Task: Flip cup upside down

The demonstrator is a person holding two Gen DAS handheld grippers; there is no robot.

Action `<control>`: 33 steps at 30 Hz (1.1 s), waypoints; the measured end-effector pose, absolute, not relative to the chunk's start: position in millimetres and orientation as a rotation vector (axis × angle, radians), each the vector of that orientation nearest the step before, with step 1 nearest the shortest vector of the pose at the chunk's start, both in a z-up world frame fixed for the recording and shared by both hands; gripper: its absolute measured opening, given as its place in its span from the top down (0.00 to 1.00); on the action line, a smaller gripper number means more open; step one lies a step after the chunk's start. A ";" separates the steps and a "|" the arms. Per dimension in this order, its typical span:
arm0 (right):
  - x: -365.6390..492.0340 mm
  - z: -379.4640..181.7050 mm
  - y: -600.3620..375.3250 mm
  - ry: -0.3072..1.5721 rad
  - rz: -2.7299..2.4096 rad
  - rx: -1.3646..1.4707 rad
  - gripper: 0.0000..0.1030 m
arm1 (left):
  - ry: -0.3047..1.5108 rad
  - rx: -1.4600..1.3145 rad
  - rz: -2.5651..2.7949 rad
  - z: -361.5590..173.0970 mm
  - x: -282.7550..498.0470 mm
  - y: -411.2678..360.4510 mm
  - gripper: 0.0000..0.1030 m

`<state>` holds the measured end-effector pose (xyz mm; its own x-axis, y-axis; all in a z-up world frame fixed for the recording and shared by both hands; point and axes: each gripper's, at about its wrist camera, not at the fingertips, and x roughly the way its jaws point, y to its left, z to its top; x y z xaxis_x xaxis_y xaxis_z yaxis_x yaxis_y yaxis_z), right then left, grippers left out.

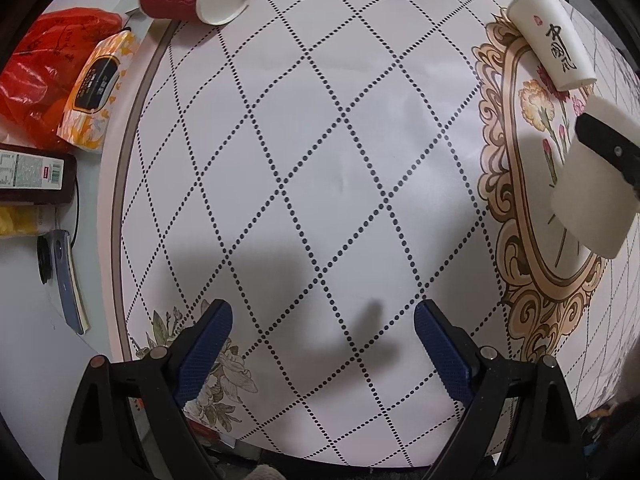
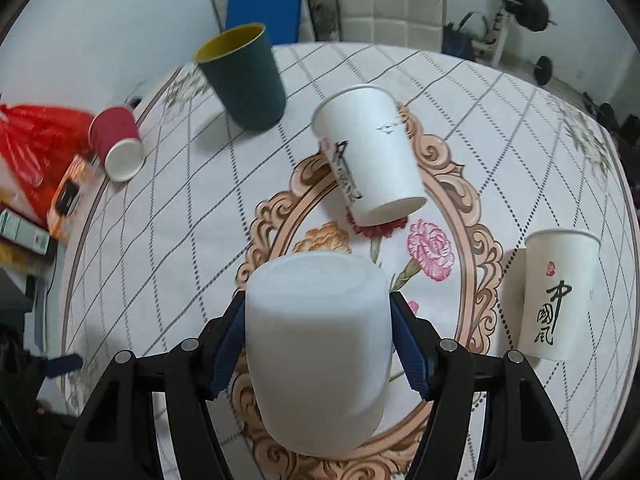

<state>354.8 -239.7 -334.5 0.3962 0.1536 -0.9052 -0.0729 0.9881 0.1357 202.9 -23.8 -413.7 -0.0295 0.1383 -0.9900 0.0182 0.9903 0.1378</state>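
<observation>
Right wrist view: right gripper [image 2: 318, 340] pinches the plain white plastic cup [image 2: 320, 348] by its sides, base forward, above the round patterned tablecloth [image 2: 160, 220]. Risk: smooth walls may slip in the pads, or the rim may strike the nearby lettered white paper cup [image 2: 370, 156] on lowering. Left gripper [image 1: 322, 344] hangs spread and empty

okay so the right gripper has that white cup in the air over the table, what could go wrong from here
1. The right gripper holds the plain white cup only by its smooth sides; it may slip while turning.
2. A printed paper cup lies on its side just ahead, on the oval flower print; setting down there could knock it rolling.
3. Another printed cup stands close on the right and could be tipped.
</observation>
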 end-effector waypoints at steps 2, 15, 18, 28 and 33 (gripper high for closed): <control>347.4 -334.9 -240.1 1.102 0.143 0.077 0.32 | 1.595 0.128 0.093 -413.1 202.5 -25.9 0.10; 296.5 -338.9 -237.8 1.079 0.146 0.040 0.32 | 1.577 0.124 0.086 -404.7 193.6 -30.9 0.10; 289.5 -341.8 -241.7 1.093 0.133 0.046 0.32 | 1.571 0.127 0.084 -401.1 192.7 -29.0 0.10; 276.2 -319.8 -254.1 1.144 0.059 0.069 0.09 | 1.486 0.147 0.028 -364.5 186.6 -44.4 0.06; 241.7 -283.1 -262.9 1.133 -0.111 0.054 0.09 | 1.414 0.169 -0.053 -330.3 177.0 -60.8 0.06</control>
<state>241.7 -262.9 -283.1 0.4196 -0.0611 -0.9056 0.1155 0.9932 -0.0135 177.0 -60.8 -330.3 0.1576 0.0635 -0.9855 0.1375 0.9868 0.0855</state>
